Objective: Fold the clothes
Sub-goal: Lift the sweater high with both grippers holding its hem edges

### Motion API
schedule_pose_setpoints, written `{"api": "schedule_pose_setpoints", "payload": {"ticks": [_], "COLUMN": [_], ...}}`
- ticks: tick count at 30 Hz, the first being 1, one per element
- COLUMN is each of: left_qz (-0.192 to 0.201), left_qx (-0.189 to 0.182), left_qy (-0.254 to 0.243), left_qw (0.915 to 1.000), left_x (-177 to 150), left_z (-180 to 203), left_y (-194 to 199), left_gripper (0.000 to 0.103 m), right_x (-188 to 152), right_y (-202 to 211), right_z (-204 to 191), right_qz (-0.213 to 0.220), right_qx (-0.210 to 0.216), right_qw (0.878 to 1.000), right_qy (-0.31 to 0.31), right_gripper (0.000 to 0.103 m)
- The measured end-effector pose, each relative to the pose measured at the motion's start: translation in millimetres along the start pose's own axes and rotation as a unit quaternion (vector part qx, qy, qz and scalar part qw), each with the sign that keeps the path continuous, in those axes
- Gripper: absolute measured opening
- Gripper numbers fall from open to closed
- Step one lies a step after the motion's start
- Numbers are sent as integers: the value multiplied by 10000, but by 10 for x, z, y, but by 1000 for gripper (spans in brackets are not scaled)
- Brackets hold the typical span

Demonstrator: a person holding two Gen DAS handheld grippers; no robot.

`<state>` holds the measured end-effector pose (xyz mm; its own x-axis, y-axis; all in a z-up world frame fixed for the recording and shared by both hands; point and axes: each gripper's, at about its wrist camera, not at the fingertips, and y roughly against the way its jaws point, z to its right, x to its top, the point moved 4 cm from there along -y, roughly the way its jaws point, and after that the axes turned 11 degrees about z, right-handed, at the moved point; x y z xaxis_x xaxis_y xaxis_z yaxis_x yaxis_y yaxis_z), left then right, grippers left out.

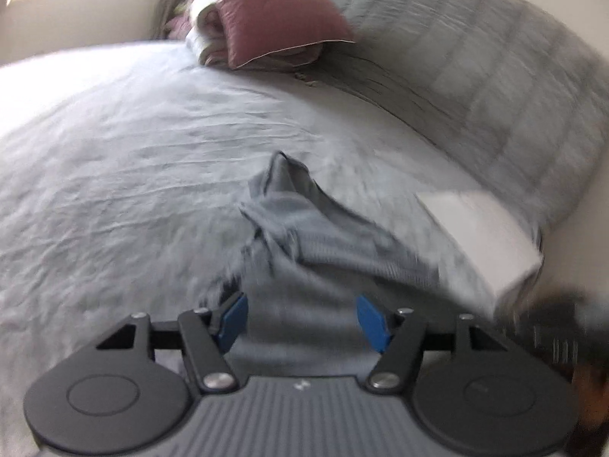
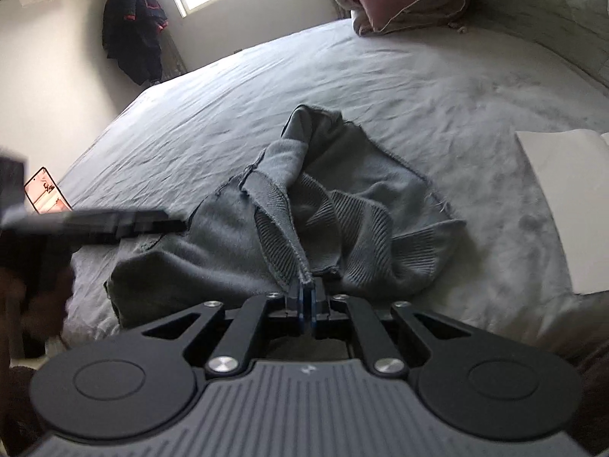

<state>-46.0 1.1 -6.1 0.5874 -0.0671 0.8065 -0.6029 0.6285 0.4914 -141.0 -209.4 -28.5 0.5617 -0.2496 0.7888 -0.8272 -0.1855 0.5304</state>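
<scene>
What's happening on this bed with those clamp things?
A person holding two hand grippers is folding a grey garment on the bed. The right gripper is shut on a ribbed edge of it. The left gripper is open above the cloth. The garment is crumpled, not yet folded.

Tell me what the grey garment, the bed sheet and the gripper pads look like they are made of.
Grey garment: a soft knit, probably cotton jersey or fleece, matte; ribbed bands and raw seam edges show.
Bed sheet: thin woven fabric, matte, finely creased; fibre uncertain.
Pads on the left gripper: blue, smooth, likely rubber or plastic, on black arms that look like hard plastic or metal.
</scene>
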Motion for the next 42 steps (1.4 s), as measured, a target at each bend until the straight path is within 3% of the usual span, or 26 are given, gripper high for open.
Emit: {"api": "schedule_pose_setpoints", "payload": {"ticks": [4,7,12,14,17,21,29,36,42], "left_qz": [-236,-524,-717,-601,-367,295,1584,2762,3181], "left_qx": [-141,76,235,167,188,328,604,673,853], "left_qy": [877,1415,2412,2868,3314,3347,2992,2489,1826], "left_qw": [9958,9885,9675,9560,9426,9413,9390,9259,9264], "left_x": [251,273,132,71,18,160,686,1147,1415], "left_z": [-208,-366,-546,-595,-600,-520,-230,170,616], "left_y": [-463,-875,-1319,-1377,-1349,-1070,-77,899,1450], "left_gripper": [65,63,42,18,10,8,5,4,4], "right_x": [-21,-36,-28,-31,-35,91,487,1090,1555], "right_y": [25,43,43,25,-1,31,145,435,809], "right_z": [100,165,238,265,303,301,226,8,-255], "right_qz": [-11,-35,-35,-32,-14,264,982,1781,2431], "right_qx": [0,-8,42,46,26,-99,-307,-298,-365], "right_qw": [9999,9997,9993,9991,9987,9988,9946,9835,9684], "right_qy": [-145,-249,-375,-424,-503,-407,-133,112,419], "right_gripper": [4,4,4,4,4,4,4,4,4]}}
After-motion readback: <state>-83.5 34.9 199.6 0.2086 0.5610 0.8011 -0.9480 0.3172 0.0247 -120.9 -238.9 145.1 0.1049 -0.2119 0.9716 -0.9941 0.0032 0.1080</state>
